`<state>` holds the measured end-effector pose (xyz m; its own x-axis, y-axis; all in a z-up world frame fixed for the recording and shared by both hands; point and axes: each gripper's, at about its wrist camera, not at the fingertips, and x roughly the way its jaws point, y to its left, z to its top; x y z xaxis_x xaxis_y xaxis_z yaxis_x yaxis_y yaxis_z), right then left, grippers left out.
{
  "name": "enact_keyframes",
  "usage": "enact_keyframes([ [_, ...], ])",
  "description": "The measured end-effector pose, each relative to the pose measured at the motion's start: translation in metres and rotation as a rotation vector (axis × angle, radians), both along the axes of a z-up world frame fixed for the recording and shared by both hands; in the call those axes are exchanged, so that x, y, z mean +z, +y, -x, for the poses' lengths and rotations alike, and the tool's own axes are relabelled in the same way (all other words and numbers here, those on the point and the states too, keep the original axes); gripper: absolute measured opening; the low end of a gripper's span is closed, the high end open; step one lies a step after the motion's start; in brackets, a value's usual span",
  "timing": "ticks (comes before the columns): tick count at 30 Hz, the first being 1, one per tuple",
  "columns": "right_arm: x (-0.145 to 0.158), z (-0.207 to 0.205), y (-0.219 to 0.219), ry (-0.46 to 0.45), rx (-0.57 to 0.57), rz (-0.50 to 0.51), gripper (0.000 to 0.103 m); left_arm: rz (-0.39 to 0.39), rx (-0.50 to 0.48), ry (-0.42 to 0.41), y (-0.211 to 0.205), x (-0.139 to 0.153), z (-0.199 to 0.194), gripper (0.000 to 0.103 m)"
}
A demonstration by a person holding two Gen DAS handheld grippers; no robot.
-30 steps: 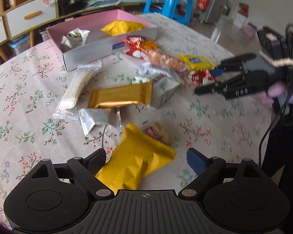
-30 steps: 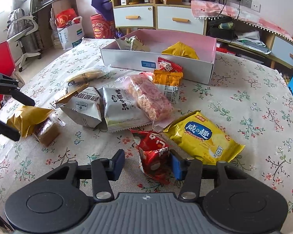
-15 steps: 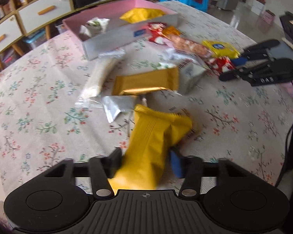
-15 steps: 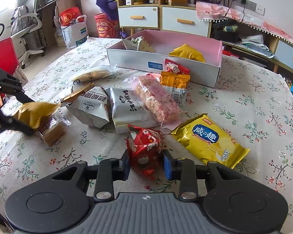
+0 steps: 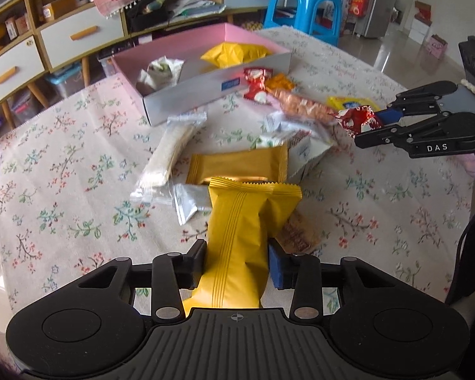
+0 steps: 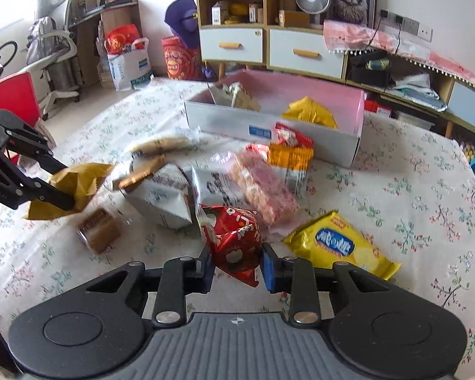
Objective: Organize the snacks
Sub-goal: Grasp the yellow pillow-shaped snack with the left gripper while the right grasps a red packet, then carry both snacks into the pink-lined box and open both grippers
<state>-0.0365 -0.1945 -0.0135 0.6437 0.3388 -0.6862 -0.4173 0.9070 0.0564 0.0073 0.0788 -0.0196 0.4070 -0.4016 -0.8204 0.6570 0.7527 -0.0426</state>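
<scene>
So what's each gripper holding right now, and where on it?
The left gripper pinches the yellow packet across its lower body. The right gripper clamps the red packet near its bottom end.

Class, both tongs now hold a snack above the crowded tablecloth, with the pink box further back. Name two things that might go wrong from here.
1. The left tongs pinch the yellow packet near its lower end, so its long free top may sag or slip out on the way to the pink box.
2. The right tongs grip the crinkled red packet; carried low, it might snag the pink biscuit pack lying ahead.
</scene>
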Motion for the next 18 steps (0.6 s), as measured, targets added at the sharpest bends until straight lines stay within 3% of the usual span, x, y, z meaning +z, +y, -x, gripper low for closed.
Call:
enact_keyframes([
  [9,0.021,-0.014,0.0,-0.048,-0.031,-0.039,0.018,0.076,0.082,-0.038,-0.002,0.02,-0.013,0.037],
  [18,0.037,-0.047,0.009,-0.073,-0.084,-0.04,0.018,0.101,0.209,-0.044,-0.015,0.032,-0.043,0.037],
])
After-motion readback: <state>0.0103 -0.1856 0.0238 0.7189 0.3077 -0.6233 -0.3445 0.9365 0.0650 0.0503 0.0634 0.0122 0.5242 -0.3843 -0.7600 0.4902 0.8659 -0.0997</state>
